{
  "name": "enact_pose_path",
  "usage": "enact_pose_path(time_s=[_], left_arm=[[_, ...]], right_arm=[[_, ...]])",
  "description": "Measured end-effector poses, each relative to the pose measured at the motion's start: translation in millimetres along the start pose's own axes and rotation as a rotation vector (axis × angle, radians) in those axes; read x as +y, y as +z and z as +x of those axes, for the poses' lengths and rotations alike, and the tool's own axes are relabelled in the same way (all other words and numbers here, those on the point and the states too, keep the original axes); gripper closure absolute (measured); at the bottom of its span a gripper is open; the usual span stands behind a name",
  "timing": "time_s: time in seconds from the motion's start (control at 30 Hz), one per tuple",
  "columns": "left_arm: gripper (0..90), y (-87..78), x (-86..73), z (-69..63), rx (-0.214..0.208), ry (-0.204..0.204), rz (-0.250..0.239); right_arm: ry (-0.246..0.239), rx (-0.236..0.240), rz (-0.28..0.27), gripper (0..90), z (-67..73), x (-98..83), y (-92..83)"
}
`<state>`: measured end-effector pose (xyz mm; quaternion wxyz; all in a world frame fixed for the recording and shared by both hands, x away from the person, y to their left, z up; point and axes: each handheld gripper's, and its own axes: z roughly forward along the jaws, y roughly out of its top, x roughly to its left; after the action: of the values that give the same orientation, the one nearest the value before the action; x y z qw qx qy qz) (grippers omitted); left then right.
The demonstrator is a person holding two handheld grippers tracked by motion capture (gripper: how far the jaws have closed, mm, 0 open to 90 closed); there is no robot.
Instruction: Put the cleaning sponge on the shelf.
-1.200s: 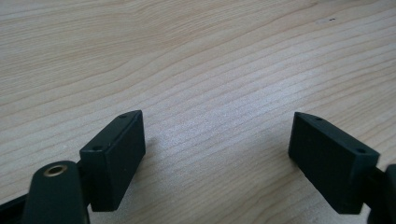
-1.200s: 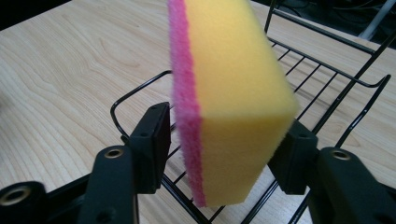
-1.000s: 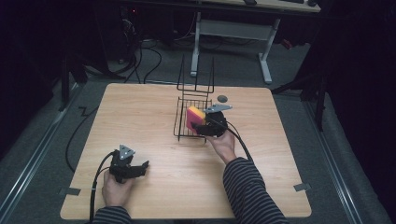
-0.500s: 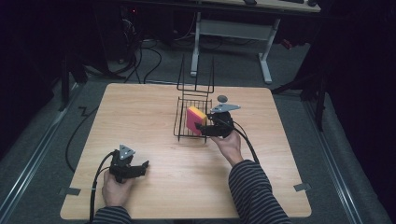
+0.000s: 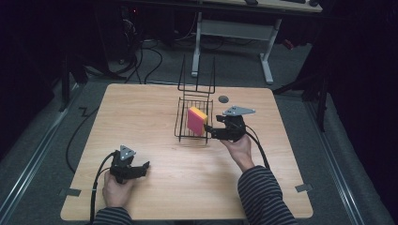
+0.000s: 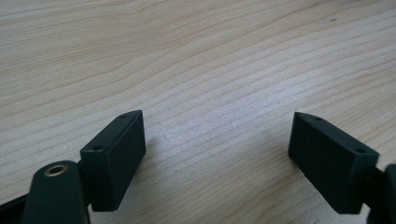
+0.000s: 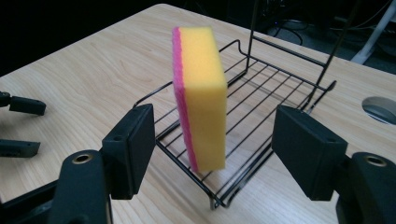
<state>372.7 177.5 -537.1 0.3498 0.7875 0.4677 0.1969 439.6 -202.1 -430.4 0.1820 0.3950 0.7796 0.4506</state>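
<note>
Here the yellow and pink sponge (image 7: 200, 95) stands upright on its edge inside the black wire rack (image 7: 275, 100), resting on the rack's grid floor near the corner closest to the right gripper view's camera. Its pink scouring layer is a thin band along one broad face; the yellow foam makes up the rest. In the high view the sponge (image 5: 196, 120) sits toward the right half of the rack (image 5: 184, 119), which stands near the middle of the wooden table (image 5: 141, 108) with its tall wire back toward the far edge.

The right gripper (image 7: 212, 149) is just in front of the rack, aimed at the sponge. Its jaws have just been opening and now stand wide, one to each side of the sponge's near edge and clear of it, so nothing is gripped. From above, the right gripper (image 5: 210, 131) lies at the rack's right front corner, with a striped sleeve (image 5: 263, 194) behind it.

The left gripper (image 6: 217, 149) is well apart, over bare wood near the table's front left, jaws spread wide with nothing between them; from above, the left gripper (image 5: 143, 168) appears to rest on the table.

A small grey round disc (image 5: 223, 99), perhaps a cable port, sits in the tabletop beyond the rack.
</note>
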Motion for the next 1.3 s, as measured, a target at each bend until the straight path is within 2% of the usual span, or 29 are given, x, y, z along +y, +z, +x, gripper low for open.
enact_pose_path(time_s=[0.23, 0.53, 0.63, 0.7, 0.83, 1.17, 1.3], left_arm=[[19.4, 0.0, 0.0, 0.0, 0.000, 0.000, 0.000], [19.4, 0.0, 0.0, 0.0, 0.000, 0.000, 0.000], [19.4, 0.0, 0.0, 0.0, 0.000, 0.000, 0.000], [19.4, 0.0, 0.0, 0.0, 0.000, 0.000, 0.000], [19.4, 0.0, 0.0, 0.0, 0.000, 0.000, 0.000], [19.4, 0.0, 0.0, -0.1, 0.000, -0.001, 0.000], [19.5, 0.0, 0.0, 0.0, 0.000, 0.000, 0.000]], right_arm=[[0.012, -0.001, -0.043, 32.7, -4.4, -4.8, -18.0], [0.014, -0.020, -0.052, 33.8, -9.5, -11.2, -35.3], [0.034, -0.029, -0.063, 34.1, -13.1, -18.4, -43.9], [0.023, -0.046, -0.066, 34.2, -14.5, -21.8, -47.8], [0.055, -0.049, -0.085, 34.3, -19.0, -29.0, -56.7], [0.059, -0.063, -0.096, 34.3, -21.9, -33.0, -74.3], [0.081, -0.070, -0.100, 35.0, -24.0, -41.9, -79.0]])
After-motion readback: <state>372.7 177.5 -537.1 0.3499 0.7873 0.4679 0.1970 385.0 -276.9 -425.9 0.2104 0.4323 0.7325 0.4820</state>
